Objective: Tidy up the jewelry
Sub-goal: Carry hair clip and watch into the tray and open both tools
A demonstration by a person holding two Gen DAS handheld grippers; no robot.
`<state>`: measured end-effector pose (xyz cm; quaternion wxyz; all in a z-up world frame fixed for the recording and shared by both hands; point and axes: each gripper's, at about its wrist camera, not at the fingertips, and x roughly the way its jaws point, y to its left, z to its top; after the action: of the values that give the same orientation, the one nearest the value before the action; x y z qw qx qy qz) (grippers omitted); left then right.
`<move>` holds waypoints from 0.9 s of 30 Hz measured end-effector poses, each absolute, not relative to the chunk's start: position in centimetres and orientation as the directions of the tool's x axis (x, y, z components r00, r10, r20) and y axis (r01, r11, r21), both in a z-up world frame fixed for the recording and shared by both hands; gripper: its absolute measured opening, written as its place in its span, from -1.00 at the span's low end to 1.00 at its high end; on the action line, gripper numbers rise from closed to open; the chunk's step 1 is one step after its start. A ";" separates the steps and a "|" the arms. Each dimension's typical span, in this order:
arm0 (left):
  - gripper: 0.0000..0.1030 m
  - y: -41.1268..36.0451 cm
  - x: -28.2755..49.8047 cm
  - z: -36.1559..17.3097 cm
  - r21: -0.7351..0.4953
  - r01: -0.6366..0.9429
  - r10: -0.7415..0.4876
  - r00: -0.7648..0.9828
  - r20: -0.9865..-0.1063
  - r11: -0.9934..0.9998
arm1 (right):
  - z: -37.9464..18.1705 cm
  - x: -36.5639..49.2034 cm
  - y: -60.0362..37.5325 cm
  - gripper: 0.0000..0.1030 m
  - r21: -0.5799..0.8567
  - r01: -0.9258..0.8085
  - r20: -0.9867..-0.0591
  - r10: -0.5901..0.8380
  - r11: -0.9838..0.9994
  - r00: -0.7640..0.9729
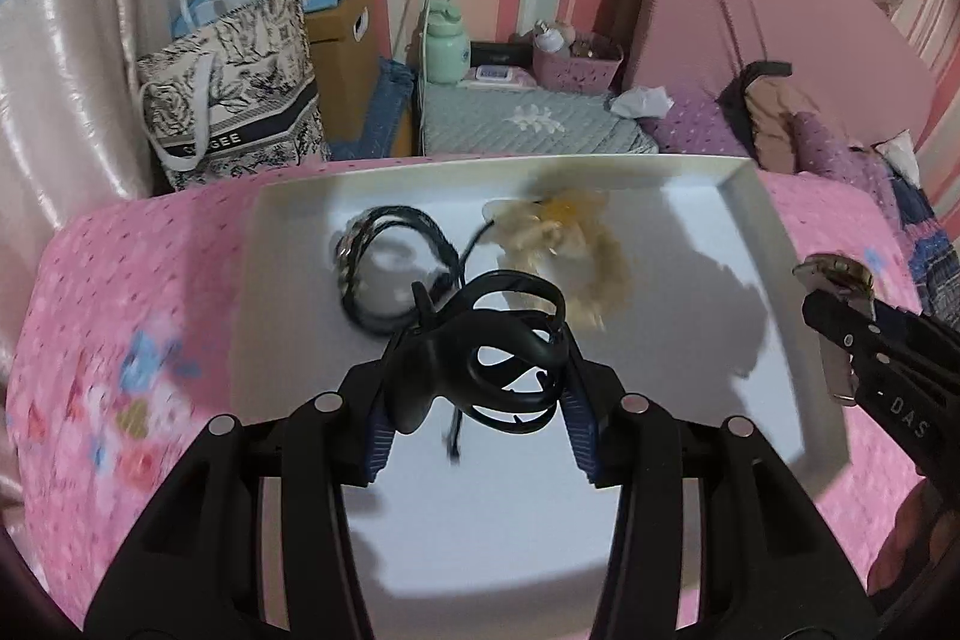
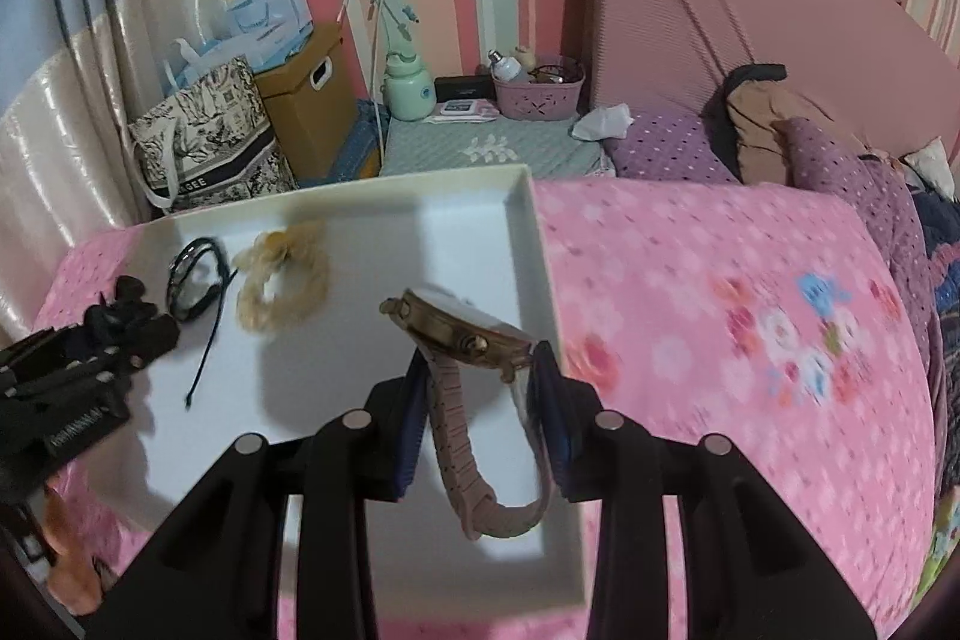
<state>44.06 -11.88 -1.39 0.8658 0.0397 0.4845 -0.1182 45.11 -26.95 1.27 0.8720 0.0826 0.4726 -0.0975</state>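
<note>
1. A black hair claw clip is clamped between the fingers of the left gripper and is held above the near part of the white tray.
2. On the tray floor, a black corded bracelet is seen at the left, with a cream scrunchie just beside it; these two are judged as already put away.
3. A watch with a pinkish strap is gripped by the right gripper over the tray's right side, close to the wall, and is not yet set down.
4. The tray is seen resting on a pink floral bedspread.
5. Two placements are judged to be left: the clip and the watch.
</note>
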 end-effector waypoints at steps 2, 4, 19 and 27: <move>-0.11 -12.1 45.4 -2.4 -0.035 0.238 -0.152 0.494 -0.856 0.971 | 0.5 46.8 -26.6 -0.34 0.048 0.249 -0.849 -0.092 0.967 0.521; -0.11 -12.5 46.5 -3.1 -0.029 0.240 -0.147 0.494 -0.857 0.970 | -0.2 47.9 -26.4 -0.34 0.043 0.251 -0.856 -0.094 0.967 0.508; -0.07 -13.3 50.6 -5.7 0.026 0.243 -0.107 0.516 -0.850 0.970 | -3.1 52.5 -27.2 -0.33 0.067 0.268 -0.873 -0.074 0.961 0.482; 0.09 -13.2 50.6 -5.9 0.032 0.229 -0.094 0.518 -0.850 0.973 | -3.3 52.8 -27.5 -0.24 0.093 0.262 -0.874 -0.047 0.961 0.483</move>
<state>50.59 -13.17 -5.90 0.8685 0.0698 0.4818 -0.0929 52.77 -27.53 -3.29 0.8544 0.1073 0.5003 -0.0905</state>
